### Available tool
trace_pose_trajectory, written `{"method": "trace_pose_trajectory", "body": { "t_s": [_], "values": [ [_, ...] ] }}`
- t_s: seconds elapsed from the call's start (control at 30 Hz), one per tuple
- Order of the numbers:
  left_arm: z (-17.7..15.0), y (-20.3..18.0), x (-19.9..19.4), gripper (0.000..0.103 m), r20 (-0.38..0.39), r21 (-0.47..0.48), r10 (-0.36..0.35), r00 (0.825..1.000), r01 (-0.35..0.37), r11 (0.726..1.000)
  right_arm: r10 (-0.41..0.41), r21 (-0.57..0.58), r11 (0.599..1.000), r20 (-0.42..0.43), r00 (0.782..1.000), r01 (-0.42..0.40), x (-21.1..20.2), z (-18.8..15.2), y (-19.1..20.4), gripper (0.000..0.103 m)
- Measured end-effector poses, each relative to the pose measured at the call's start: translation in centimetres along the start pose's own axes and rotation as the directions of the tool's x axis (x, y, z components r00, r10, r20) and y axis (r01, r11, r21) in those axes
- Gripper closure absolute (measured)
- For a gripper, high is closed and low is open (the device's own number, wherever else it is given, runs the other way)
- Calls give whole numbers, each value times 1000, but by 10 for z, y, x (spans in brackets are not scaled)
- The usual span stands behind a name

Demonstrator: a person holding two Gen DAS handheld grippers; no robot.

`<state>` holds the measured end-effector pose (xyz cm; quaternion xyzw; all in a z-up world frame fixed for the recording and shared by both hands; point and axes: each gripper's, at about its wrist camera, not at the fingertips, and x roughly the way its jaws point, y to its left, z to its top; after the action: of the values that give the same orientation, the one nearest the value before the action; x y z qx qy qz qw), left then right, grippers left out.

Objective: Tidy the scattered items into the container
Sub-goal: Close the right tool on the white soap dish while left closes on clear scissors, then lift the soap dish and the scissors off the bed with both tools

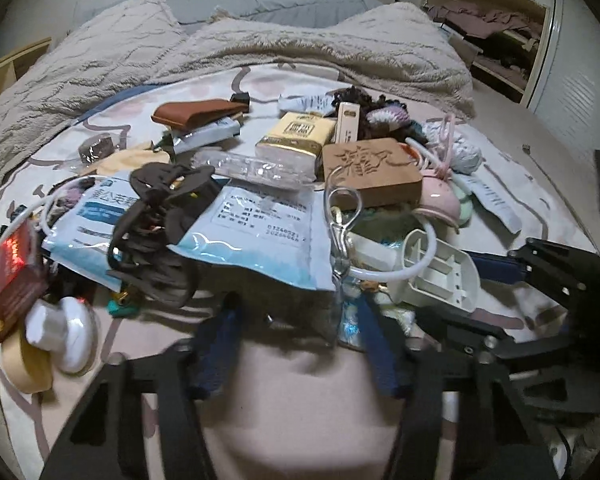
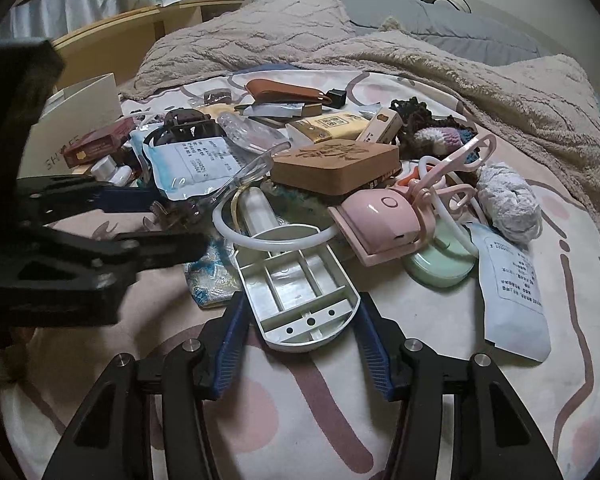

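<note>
Nearest, clamped between the blue pads (image 2: 230,336) of the right gripper (image 2: 302,312): a white plastic tray with open compartments (image 2: 296,280), rounded end toward the camera, far end under a white tube loop (image 2: 236,232). Around it, bare pink-patterned bed sheet (image 2: 300,420), open on the near side and to the right. Just left of the tray, the left gripper (image 1: 296,312), blurred, fingers somewhat apart by a clear wrapper (image 1: 332,312); impossible to tell whether pressing on anything. Beyond, heaped scattered items (image 2: 332,124), touching and overlapping: pink handheld device (image 2: 380,216), carved brown wooden box (image 2: 336,164), blue-and-white sachets (image 1: 256,232). At the heap's left edge, a pale card box (image 2: 80,112). Farthest, a rumpled beige fleece blanket (image 2: 460,64) closing off the far side.
</note>
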<state>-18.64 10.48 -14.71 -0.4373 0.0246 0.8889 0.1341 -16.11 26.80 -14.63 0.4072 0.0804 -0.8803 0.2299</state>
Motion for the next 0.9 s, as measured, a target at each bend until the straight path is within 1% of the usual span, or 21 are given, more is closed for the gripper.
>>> {"method": "trace_pose_trajectory", "body": {
  "t_s": [0.2,0.43,0.53,0.73,0.9],
  "values": [
    [-5,-1,-6,71,-3,3,-26,1000,26,1000,-13,-17,1000,19,1000,14,-3,-1,4,50],
    [-20,-1,-19,71,-27,5,-28,999,29,1000,-37,-45,998,7,999,37,-6,-4,13,52],
    [-29,0,-28,71,-39,9,-29,999,29,1000,-29,-31,999,-4,1000,29,-11,-6,15,52],
    [-47,5,-47,72,-64,9,-4,998,4,1000,-10,-19,1000,-24,1000,10,-26,-17,23,52],
    [-69,12,-67,73,-85,-3,2,996,-3,1000,4,-4,1000,-35,999,-4,-38,-29,30,52]
  ]
}}
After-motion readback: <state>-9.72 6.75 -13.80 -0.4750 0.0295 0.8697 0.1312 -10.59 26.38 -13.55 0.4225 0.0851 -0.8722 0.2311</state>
